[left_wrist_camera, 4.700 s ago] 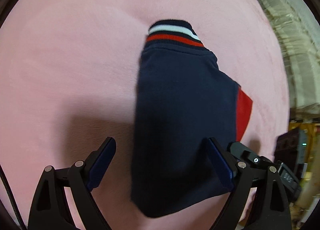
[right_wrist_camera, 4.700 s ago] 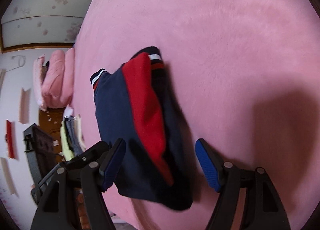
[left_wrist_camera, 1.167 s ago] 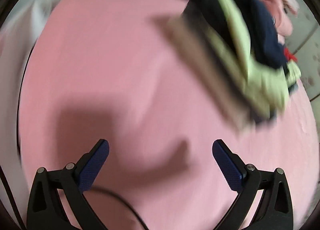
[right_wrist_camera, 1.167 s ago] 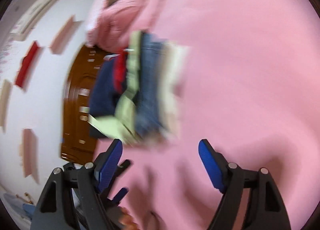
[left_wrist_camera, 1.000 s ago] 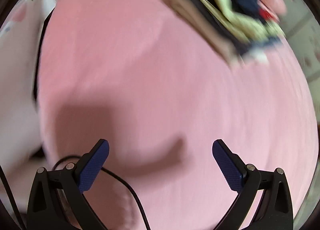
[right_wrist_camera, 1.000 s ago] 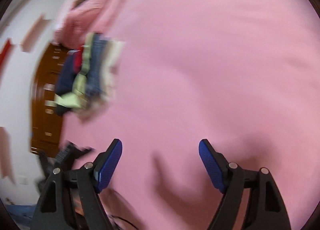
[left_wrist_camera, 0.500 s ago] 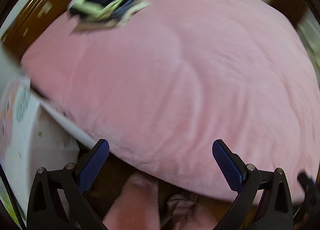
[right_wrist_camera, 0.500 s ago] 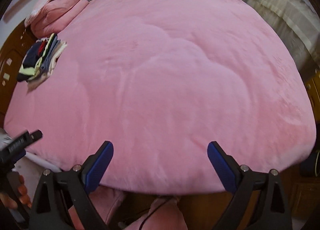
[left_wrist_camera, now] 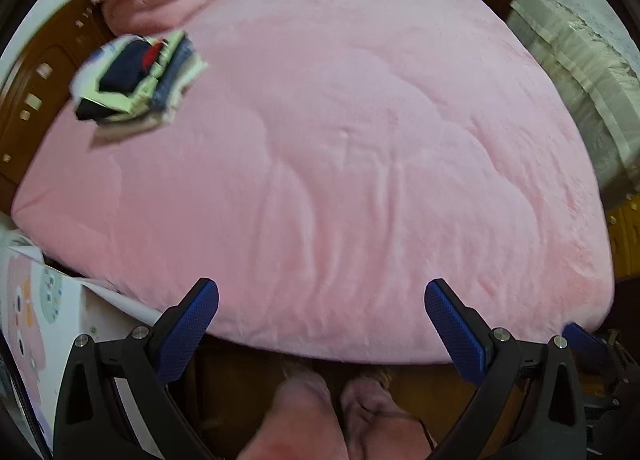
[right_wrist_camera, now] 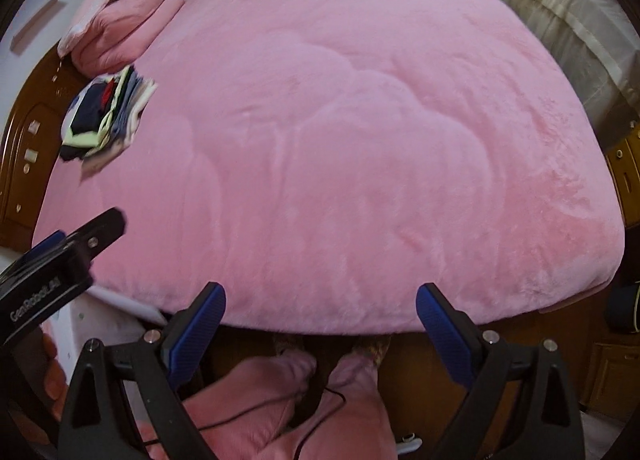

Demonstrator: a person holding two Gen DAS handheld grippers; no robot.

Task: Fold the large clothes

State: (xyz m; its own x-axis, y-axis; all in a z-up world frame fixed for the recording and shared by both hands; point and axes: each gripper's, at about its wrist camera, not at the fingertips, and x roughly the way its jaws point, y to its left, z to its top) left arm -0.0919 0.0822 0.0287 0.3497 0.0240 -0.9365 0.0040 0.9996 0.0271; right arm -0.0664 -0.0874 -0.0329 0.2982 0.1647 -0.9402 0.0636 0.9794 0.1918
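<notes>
Since the earlier frames the folded navy and red sweater has left your claws and now lies on top of the stack of folded clothes [left_wrist_camera: 136, 84] at the far left edge of the pink plush bed cover [left_wrist_camera: 360, 140], and both hands have pulled back and up to the near edge of the bed. Going from left to right: the stack lies far up and to the left of both claws, its long axis running away from you; your left gripper [left_wrist_camera: 320, 324] is wide open and empty, and your right gripper [right_wrist_camera: 320, 324] is also wide and holds nothing. I judge the left hand is nearer to the stack. No unfolded garment is visible on the cover.
</notes>
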